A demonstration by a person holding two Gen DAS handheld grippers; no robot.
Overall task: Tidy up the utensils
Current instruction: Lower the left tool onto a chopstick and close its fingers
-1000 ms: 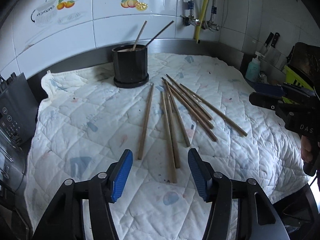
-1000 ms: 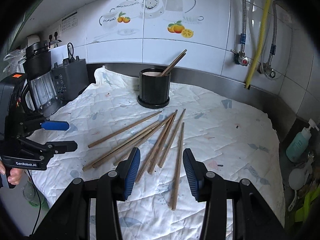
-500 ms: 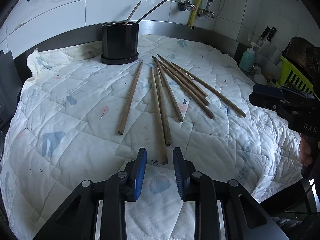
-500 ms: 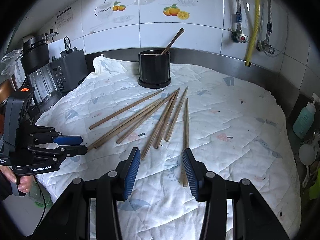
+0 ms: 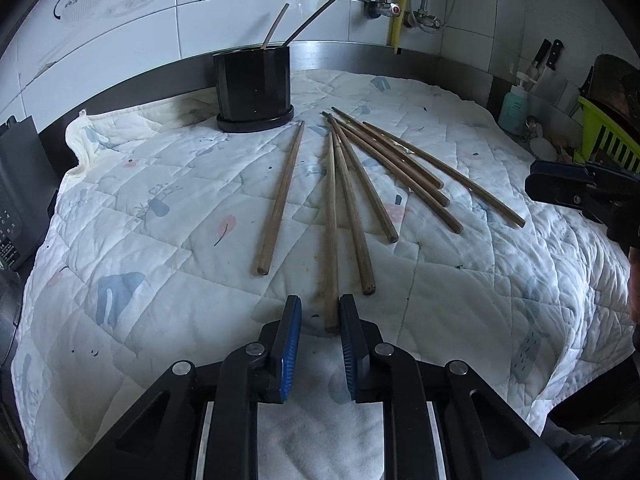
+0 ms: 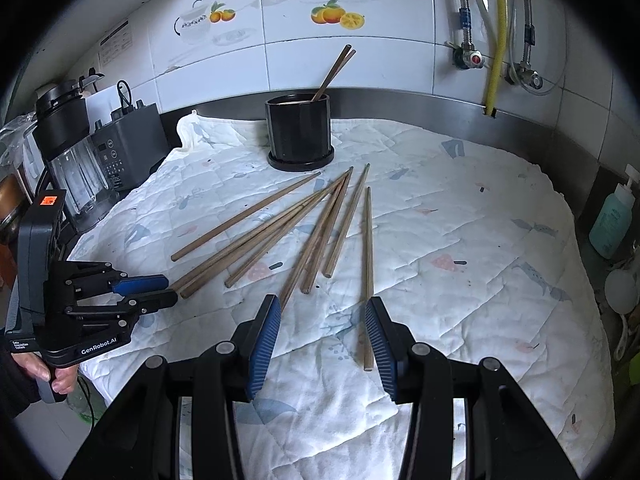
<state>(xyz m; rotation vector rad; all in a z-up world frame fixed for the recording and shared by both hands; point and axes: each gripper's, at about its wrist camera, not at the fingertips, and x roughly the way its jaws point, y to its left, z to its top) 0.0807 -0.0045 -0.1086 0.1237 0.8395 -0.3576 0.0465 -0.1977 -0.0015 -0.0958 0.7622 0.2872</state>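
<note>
Several wooden chopsticks (image 5: 352, 184) (image 6: 320, 224) lie fanned out on a white quilted cloth (image 5: 160, 220) in front of a black holder (image 5: 254, 84) (image 6: 300, 132), in which two more chopsticks stand. My left gripper (image 5: 320, 316) (image 6: 160, 290) is low over the cloth and its jaws are closing. The near end of one chopstick (image 5: 331, 280) lies between them, against the right pad, with a gap to the left pad. My right gripper (image 6: 320, 312) (image 5: 560, 184) stands open; the rightmost chopstick (image 6: 367, 264) runs just inside its right pad, untouched.
A blender (image 6: 72, 152) and a dark appliance (image 6: 128, 144) stand at the cloth's left edge. A teal soap bottle (image 6: 612, 220) (image 5: 514, 108), a green rack (image 5: 604, 140) and knives sit at the right. Pipes and a steel upstand run along the tiled back wall.
My left gripper sank toward the cloth and its jaws narrowed from wide to close around one chopstick's near end. My right gripper dropped a little, its jaws unchanged.
</note>
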